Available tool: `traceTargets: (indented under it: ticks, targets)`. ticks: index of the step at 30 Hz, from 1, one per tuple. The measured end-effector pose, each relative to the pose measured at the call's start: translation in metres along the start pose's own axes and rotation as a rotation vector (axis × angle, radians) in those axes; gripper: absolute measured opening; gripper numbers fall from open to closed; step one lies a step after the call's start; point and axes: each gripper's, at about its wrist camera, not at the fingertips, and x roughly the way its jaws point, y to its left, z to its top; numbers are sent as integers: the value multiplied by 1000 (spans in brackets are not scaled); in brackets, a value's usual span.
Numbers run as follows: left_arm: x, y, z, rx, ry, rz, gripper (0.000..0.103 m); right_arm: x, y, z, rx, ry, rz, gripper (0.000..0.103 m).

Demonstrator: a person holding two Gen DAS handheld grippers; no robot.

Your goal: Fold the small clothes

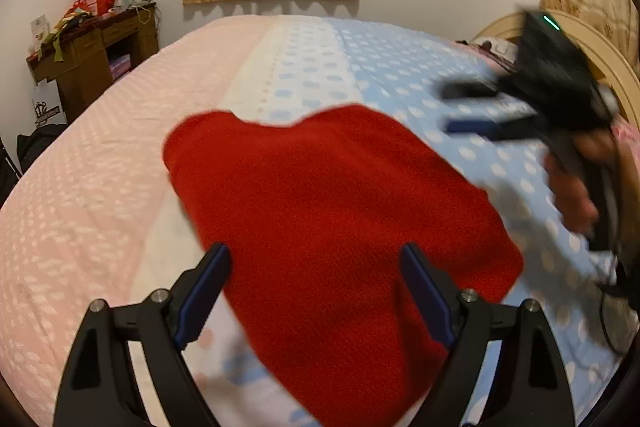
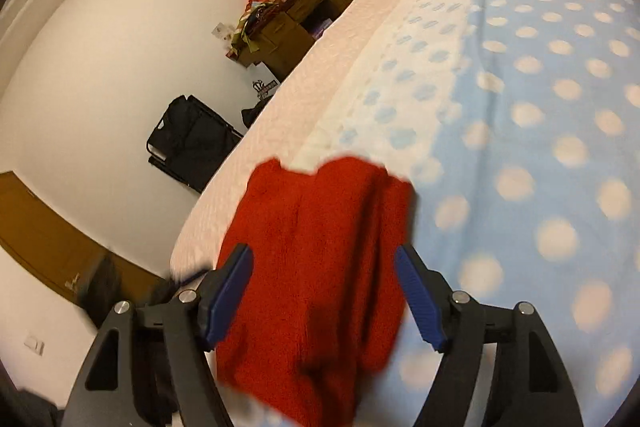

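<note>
Red fleece garment (image 1: 336,211) (fuzzy, folded) lies on dotted bedspread (image 1: 400,75).

Fuzzy red cloth (image 1: 332,211) (matt) on soft bedspread (image 1: 100,187).

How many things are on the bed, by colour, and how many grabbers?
Red: 1, the red cloth on the bedspread
Black grabbers: 2, the left gripper and the right gripper, both open
Total: 3
</note>
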Motion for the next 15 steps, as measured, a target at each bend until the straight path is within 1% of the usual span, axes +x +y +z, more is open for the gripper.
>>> traceTargets:
  ticks: [2, 3, 4, 5, 6, 8, 9, 10, 11, 12, 13, 14, 15]
  targets:
    - [4, -5, -7, 15, 9, 25, 92, 24, 6, 6, -10, 26, -12, 74]
    - [6, -7, -9, 20, 13, 32, 92, 40, 4, 7, 5, 57, -40, 73]
    - [7, -7, -11, 22, 15, 37, 92, 48, 2, 6, 10, 81, -48, 51]
    - [7, -6, -12, 21, 15, 40, 92, 55, 3, 6, 1, 114, -46, 11]
    - [7, -6, -13, 17, 15, 38, 93, 55, 3, 3, -9, 114, -58, 11]
    - [7, -1, -15, -3, 20, 28, 97, 47, 0, -1, -27, 85, -71, 10]
    - [12, 3, -17, -17, 39, 22, 100, 42, -3, -5, -39, 75, -106, 10]
    - [16, 5, -19, -26, 55, 16, 100, 42, -9, -7, -38, 80, -133, 10]
    - [24, 10, -22, -44, 83, 5, 101, 44, -16, -8, -19, 88, -127, 10]
    - [28, 13, -25, -65, 97, -1, 102, 43, -26, -7, 23, 86, -98, 10]
    - [29, 20, -25, -109, 103, -24, 102, 41, -33, -5, 52, 81, -66, 10]
    - [28, 23, -25, -137, 103, -41, 102, 40, -32, -5, 43, 73, -49, 11]
    - [27, 25, -24, -155, 101, -52, 101, 38, -28, -6, 7, 65, -60, 11]
